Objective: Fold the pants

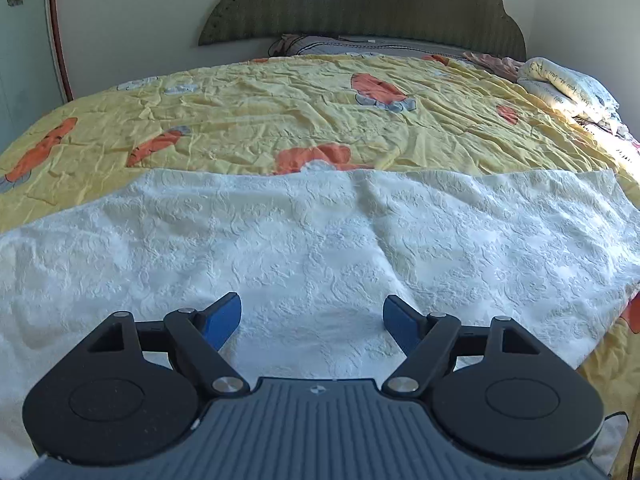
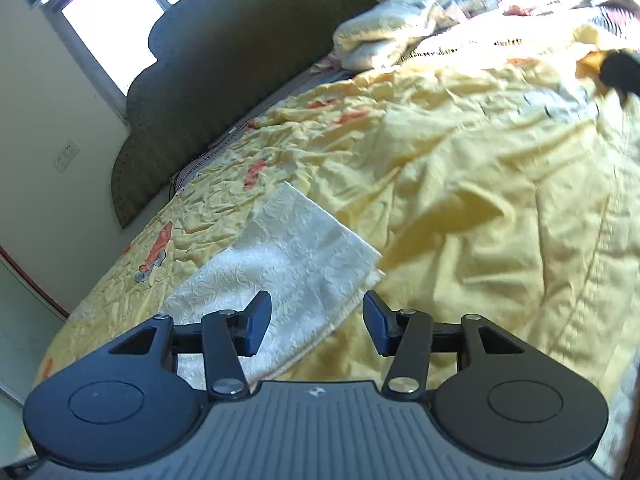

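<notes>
The white textured pants (image 1: 320,240) lie flat across my yellow bedspread (image 1: 260,120) — near the bed's foot. My left gripper (image 1: 312,320) hovers over them, jaws spread, empty; my right gripper (image 2: 317,326) — also released — at their edge.

White pants (image 1: 320,240): cloth with a raised, embossed pattern, matt. Yellow bedspread (image 1: 280,120): thin crumpled cloth. Headboard (image 1: 360,4): ribbed green upholstery. Left gripper (image 1: 312,322): matt black plastic arms, shiny metal pivots, smooth blue pads (image 1: 222,322)
</notes>
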### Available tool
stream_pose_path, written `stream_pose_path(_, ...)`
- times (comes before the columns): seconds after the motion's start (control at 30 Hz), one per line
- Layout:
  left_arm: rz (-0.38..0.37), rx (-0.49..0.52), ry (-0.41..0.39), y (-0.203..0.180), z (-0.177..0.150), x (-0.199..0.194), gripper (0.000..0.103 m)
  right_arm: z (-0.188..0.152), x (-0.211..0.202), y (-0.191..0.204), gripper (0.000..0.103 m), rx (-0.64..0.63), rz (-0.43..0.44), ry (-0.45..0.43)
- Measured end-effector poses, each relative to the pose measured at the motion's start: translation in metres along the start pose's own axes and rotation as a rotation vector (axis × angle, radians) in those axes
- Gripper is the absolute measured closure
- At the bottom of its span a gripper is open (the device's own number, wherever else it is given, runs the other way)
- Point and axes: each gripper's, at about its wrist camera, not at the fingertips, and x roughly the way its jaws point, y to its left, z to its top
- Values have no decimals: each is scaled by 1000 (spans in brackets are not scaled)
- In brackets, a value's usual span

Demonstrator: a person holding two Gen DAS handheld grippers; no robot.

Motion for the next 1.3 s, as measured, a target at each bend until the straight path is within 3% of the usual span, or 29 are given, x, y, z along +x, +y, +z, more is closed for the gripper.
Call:
stream_pose_path(0.1,3,29,-6,-7,-2,0,22,-8,17,-24,53,187,142,108)
stream_pose_path(0.17,-5,42,-5,-10,-2,-1,22,-9,28,-24,53,220,217,129)
stream_pose_path(0.27,-7,39,4,-11,-2,1,22,-4,41,-18,55,185,222,91)
stream_pose_path(0.43,-36,4,17,-7,4,0,22,5,59,-28,57,274,231,-61)
stream_pose_path(0.5,-76,-33,22,-2,9,0,22,9,65,-30,63,310,216,-78)
stream_pose_path(0.57,-124,-88,30,5,15,1,22,11,69,-31,86,344,178,-78)
stream_pose_path(0.63,-201,-179,58,16,20,4,22,12,70,-27,87,357,172,-89)
stream_pose_path(0.73,-362,-359,92,34,24,11,22,15,57,16,88,154,173,-144)
stream_pose_path(0.83,-551,-530,124,45,26,22,21,1,37,96,88,-267,193,-173)
stream_pose_path(0.9,-677,-643,139,47,25,30,16,-27,31,149,88,-556,245,-132)
stream_pose_path(0.97,-769,-722,145,44,24,39,11,-60,33,180,88,-736,297,-62)
stream_pose_path(1.13,-804,-770,205,26,24,63,9,-123,47,203,88,-918,344,86)
stream_pose_path(1.3,-765,-815,174,24,29,75,13,-142,32,206,88,-950,401,98)
